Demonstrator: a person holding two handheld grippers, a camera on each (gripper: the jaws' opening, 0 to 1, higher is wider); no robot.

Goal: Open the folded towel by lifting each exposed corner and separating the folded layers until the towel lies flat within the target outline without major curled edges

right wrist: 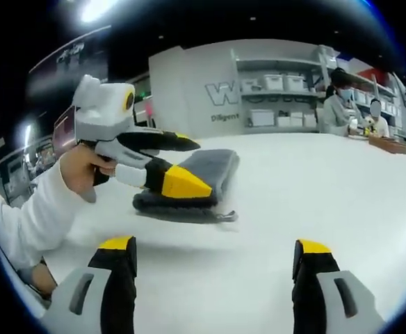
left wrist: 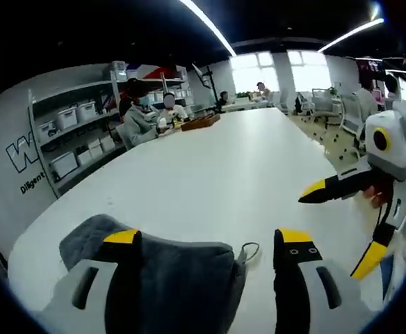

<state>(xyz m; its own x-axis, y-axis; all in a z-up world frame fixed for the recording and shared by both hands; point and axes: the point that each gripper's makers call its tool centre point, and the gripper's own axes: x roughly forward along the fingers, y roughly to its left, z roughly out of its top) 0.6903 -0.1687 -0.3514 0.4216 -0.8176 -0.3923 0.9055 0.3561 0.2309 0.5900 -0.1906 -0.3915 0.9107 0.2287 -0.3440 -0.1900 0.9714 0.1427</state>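
A dark grey folded towel (left wrist: pixel 182 278) lies on the white table (left wrist: pixel 217 174), with a small hanging loop (left wrist: pixel 250 250) at its corner. My left gripper (left wrist: pixel 208 240) is open and its jaws straddle the towel's top edge; I cannot tell whether they touch it. In the right gripper view the towel (right wrist: pixel 213 167) sits left of centre, and a hand (right wrist: pixel 78 170) holds the left gripper (right wrist: pixel 203 168) over it. My right gripper (right wrist: pixel 215 243) is open above bare table, short of the towel. It comes into the left gripper view as the right gripper (left wrist: pixel 328 236), jaws spread.
People (left wrist: pixel 142 115) sit at the table's far left end by a wooden tray (left wrist: pixel 199 122). Shelves with white bins (left wrist: pixel 71 132) line the wall behind them. Chairs and desks (left wrist: pixel 328 111) stand beyond the table's right edge.
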